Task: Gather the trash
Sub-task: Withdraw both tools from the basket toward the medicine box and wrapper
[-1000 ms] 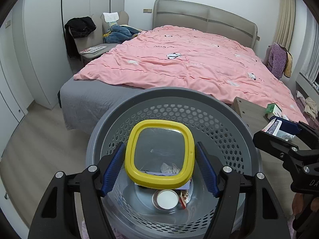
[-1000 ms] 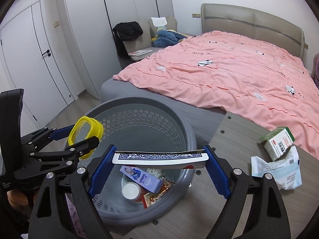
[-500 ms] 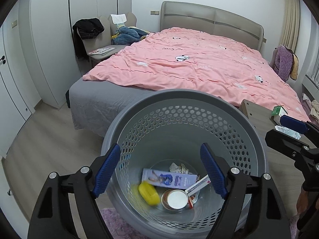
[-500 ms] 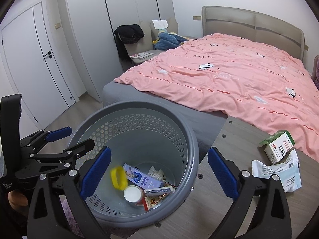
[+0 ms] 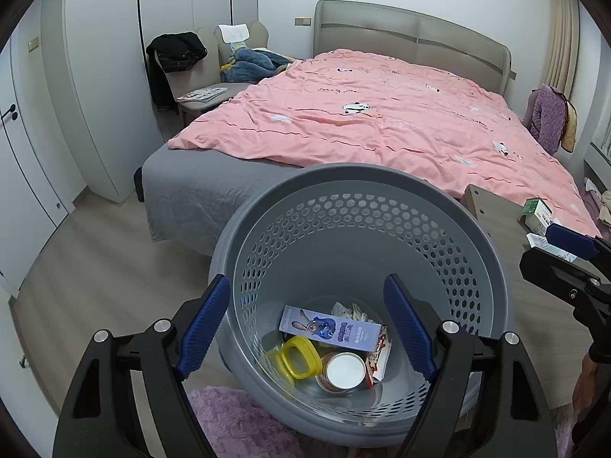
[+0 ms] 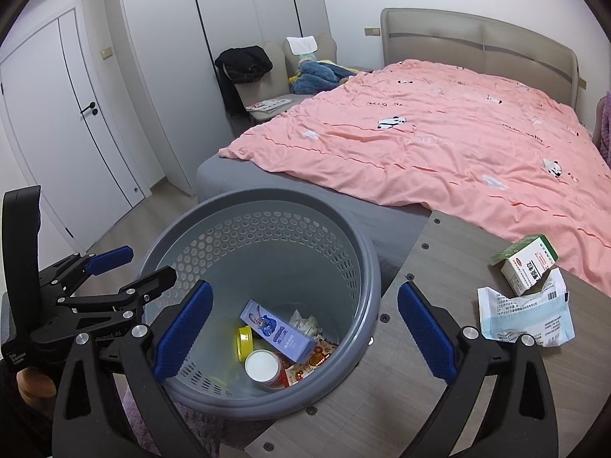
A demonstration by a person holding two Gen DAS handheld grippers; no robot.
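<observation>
Basket (image 5: pixel 359 187) holds a rabbit-printed box (image 5: pixel 330 328); both grippers (image 5: pixel 305 328) (image 6: pixel 303 330) gape wide, empty.

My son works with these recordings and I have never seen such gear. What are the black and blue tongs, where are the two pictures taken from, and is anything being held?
No robot here: a person holds one two-finger gripper in each hand, and each carries a wide-angle camera looking along its fingers. One picture looks out from the left gripper, the other from the right gripper. Both stand open and hold nothing. Below them is a grey basket with trash inside: a blue box, a yellow lid and a white-topped can. On the wooden table lie a green and white carton and a crumpled packet.
</observation>
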